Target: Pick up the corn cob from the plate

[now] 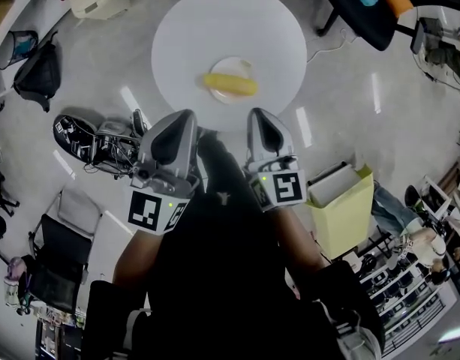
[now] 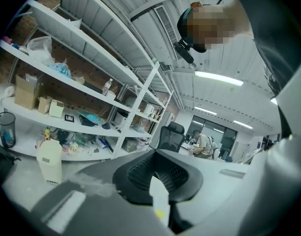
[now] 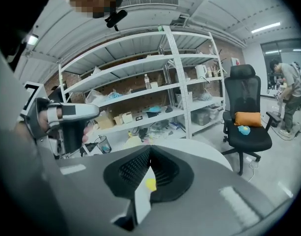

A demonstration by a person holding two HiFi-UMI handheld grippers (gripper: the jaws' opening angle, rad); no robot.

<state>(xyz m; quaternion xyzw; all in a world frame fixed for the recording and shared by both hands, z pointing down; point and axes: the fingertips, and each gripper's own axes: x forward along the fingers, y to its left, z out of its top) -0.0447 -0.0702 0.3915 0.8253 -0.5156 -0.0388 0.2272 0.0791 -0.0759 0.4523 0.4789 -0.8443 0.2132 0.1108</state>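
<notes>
Nearest are the person's dark sleeves, leading up to two grippers held side by side. The left gripper [image 1: 183, 122] has its jaws brought together with nothing between them. The right gripper [image 1: 258, 118] is closed the same way and is also empty. Both point at the round white table [image 1: 184, 28], with their tips just short of its near edge.

The corn cob [image 1: 230, 85] lies on its side on a small white plate [image 1: 241, 66], on the near half of that table. It is ahead of both grippers and a little nearer the right one, and neither touches it.

Only the head view shows cob, plate and tabletop whole. It also takes in a yellow-green bin [image 1: 342, 208] on the floor at the person's right and a black backpack [image 1: 38, 73] off to the left.

The right gripper view looks out level. It catches a strip of the tabletop beyond its jaws and a speck of yellow in the slit between them. It also shows white shelving [image 3: 140, 92], a black office chair [image 3: 246, 112] with an orange cushion [image 3: 248, 118], a person [image 3: 287, 92] standing far off, and the left gripper gripped in a hand.

The left gripper view shows the same shelving from the other side, a white canister [image 2: 49, 161] on the floor, and the ceiling lights [image 2: 219, 77].
</notes>
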